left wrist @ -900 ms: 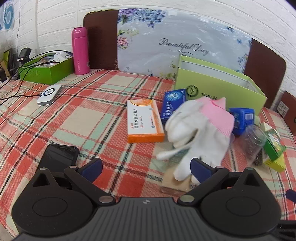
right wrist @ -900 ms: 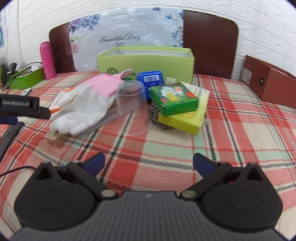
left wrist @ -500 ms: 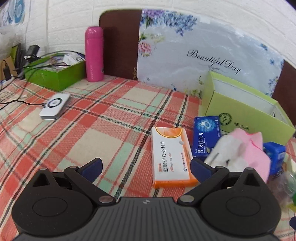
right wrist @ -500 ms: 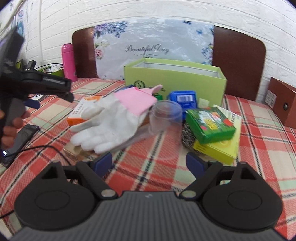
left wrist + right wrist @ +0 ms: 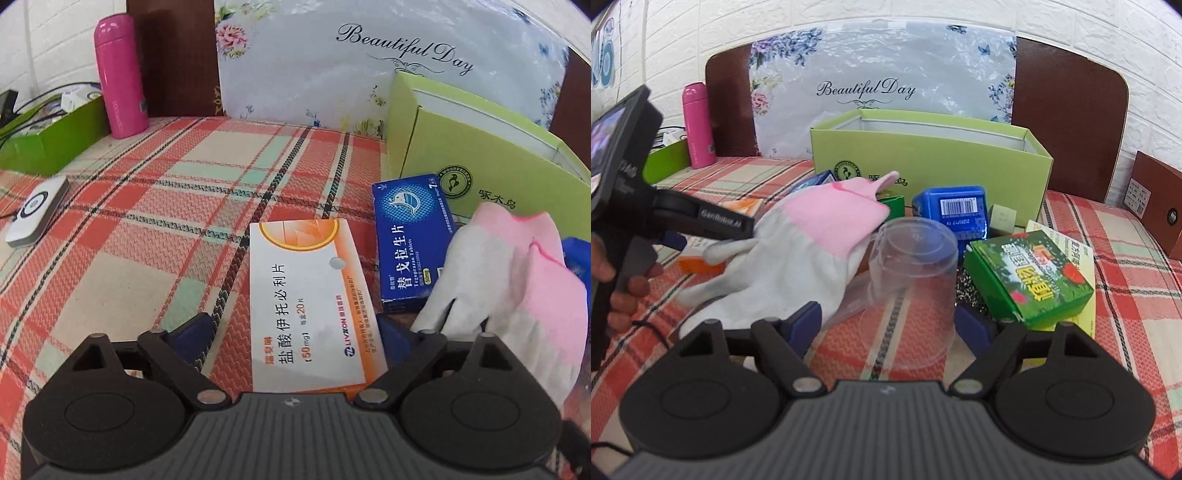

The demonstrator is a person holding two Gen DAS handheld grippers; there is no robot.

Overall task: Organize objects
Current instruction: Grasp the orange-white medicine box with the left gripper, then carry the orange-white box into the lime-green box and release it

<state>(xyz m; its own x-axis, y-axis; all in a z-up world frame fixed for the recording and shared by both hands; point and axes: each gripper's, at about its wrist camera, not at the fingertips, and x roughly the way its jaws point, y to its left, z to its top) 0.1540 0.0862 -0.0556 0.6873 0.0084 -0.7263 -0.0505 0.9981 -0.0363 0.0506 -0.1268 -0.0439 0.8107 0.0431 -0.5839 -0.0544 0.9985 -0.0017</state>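
The left gripper (image 5: 295,332) is seen low over the checked tablecloth (image 5: 147,236), its jaws spread apart, and the near end of the orange and white pill box (image 5: 306,295) is framed between them; whether the pads touch the box cannot be told. The box lies flat on the cloth. Just to its right a blue pill box (image 5: 410,240) is propped, and over that box's corner the white glove with the pink cuff (image 5: 517,273) is draped. Behind them the open green carton (image 5: 491,155) is set. At the far left a pink flask (image 5: 120,74) is stood upright.

The right gripper (image 5: 888,325) is held with jaws apart too, and a clear plastic cup (image 5: 912,273), upside down on the cloth, is bracketed between them, not clamped. The glove is leaned against the cup's left side, and a green packet (image 5: 1030,277) is stacked on a yellow one at its right
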